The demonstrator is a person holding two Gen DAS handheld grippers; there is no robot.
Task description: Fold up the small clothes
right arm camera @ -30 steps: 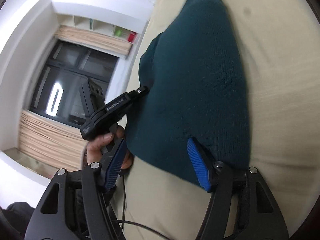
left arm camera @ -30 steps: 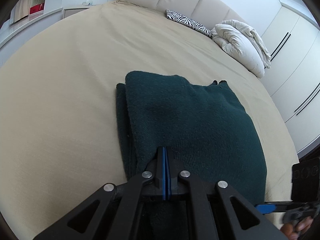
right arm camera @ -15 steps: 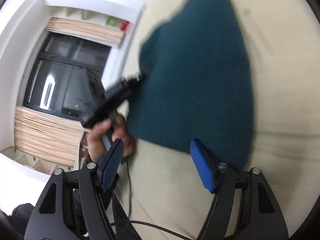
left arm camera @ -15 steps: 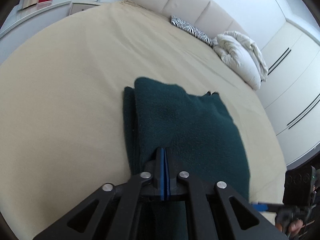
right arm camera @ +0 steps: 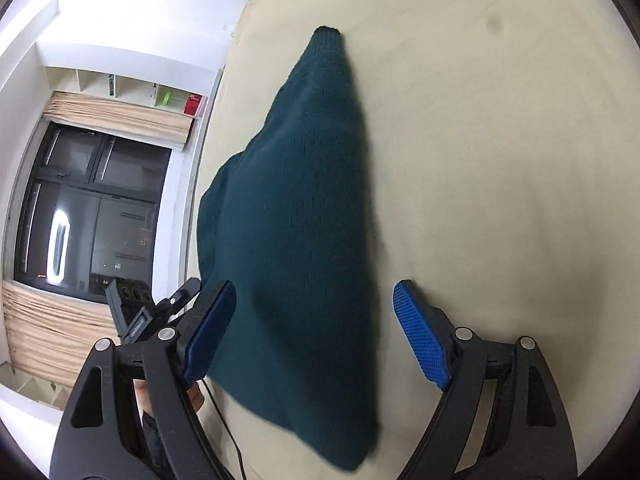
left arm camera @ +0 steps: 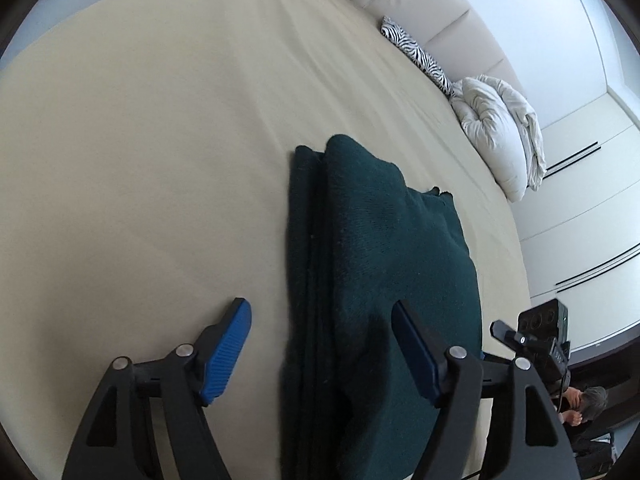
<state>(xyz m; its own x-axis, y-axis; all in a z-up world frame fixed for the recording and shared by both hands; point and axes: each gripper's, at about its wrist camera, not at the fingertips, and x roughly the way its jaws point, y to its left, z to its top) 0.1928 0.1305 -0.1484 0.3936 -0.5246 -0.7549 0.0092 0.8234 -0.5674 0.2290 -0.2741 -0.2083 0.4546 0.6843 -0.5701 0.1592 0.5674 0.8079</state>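
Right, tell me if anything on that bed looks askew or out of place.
Only small things. The folded green garment has uneven layers: a lower one sticks out along its left edge. A small dark spot marks the beige bed sheet beyond it. Both grippers stand open, clear of the cloth.

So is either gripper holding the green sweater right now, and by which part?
Neither. The left gripper and right gripper have just been opening; their jaws stand apart over the folded sweater, gripping nothing.

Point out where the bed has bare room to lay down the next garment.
The beige sheet is bare left of the folded green sweater, up to the headboard. Crowded: the zebra pillow and white duvet by the wardrobe.
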